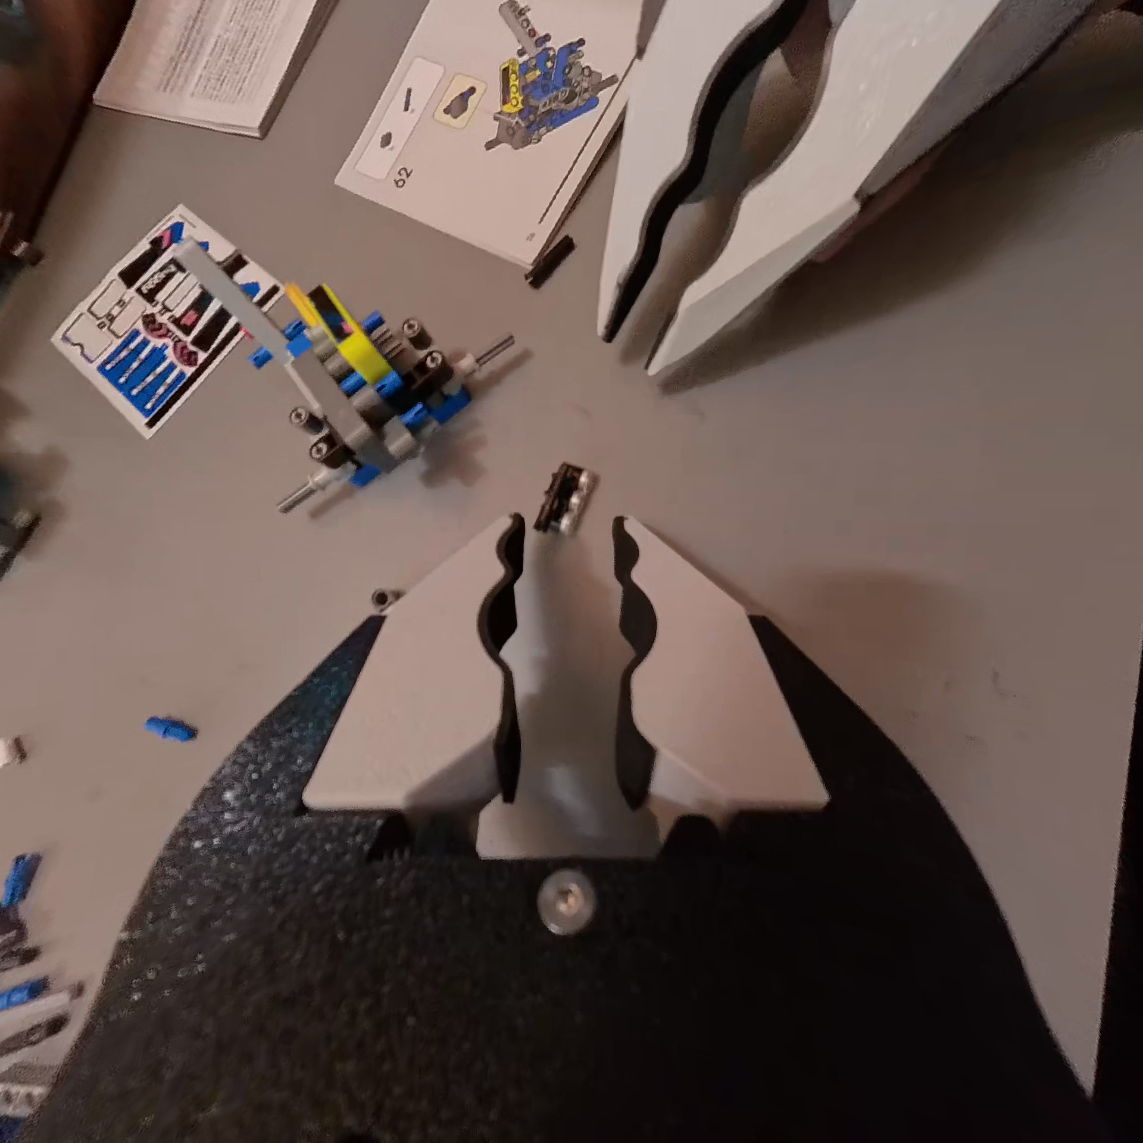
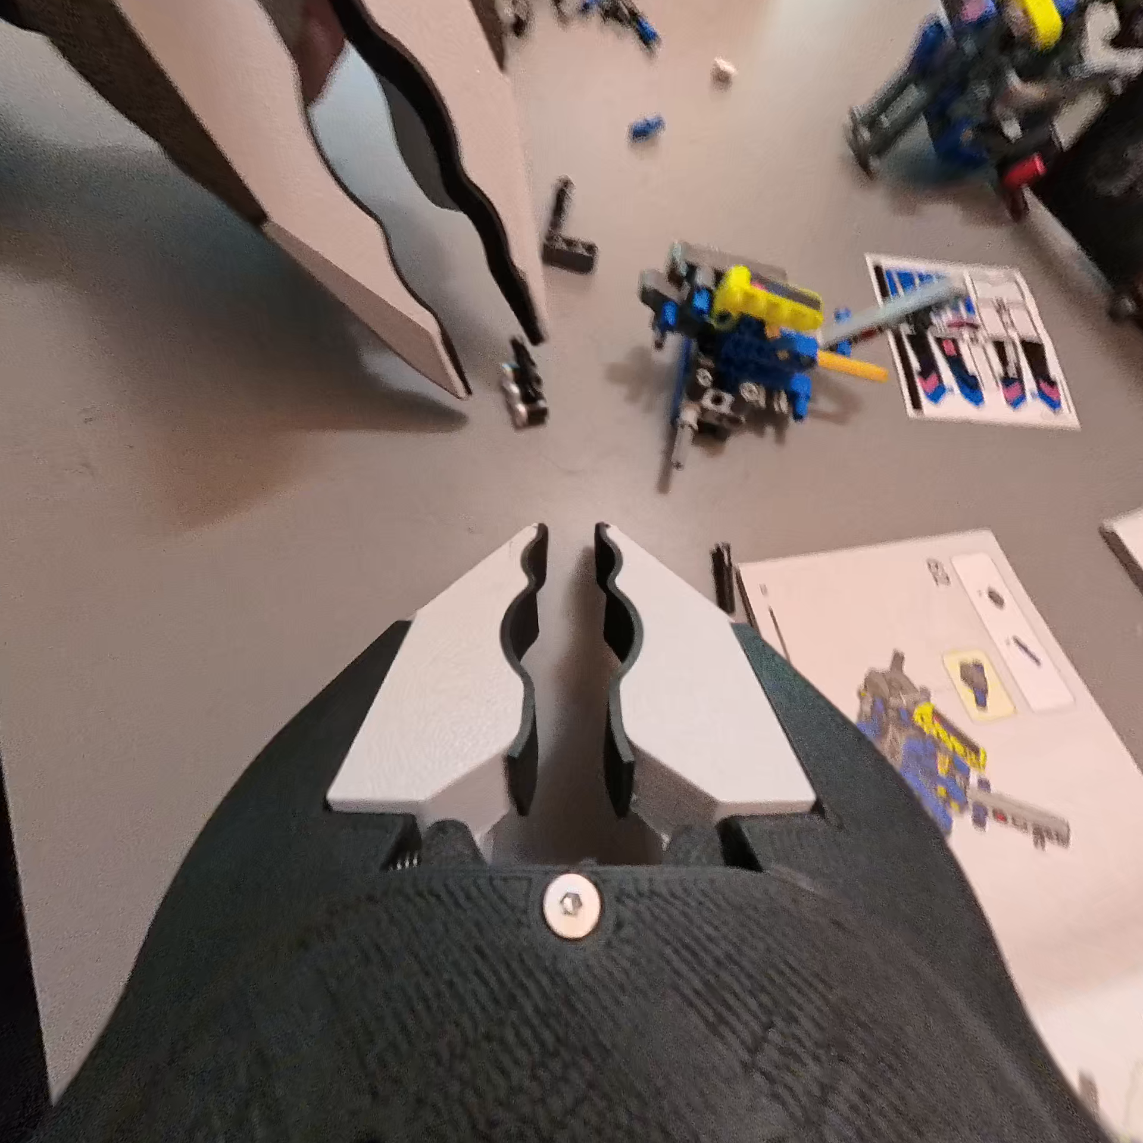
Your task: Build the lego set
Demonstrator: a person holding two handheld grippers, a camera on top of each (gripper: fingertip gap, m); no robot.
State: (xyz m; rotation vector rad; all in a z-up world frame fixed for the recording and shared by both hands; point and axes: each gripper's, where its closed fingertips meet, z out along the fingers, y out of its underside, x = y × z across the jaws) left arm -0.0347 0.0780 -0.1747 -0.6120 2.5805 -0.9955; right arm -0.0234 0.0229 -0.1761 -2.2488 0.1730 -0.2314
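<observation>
A small black and grey lego piece lies on the grey table. It is just beyond the tips of my left gripper, which is open and empty. The right wrist view shows the same piece next to the left gripper. My right gripper is open by a narrow gap, empty, above bare table; it also shows in the left wrist view. The partly built blue, yellow and grey model with a long grey beam stands left of both grippers and also shows in the right wrist view.
An open instruction booklet and a sticker sheet lie by the model. A black L-shaped beam, a blue pin and a black piece lie loose. A larger model stands far off.
</observation>
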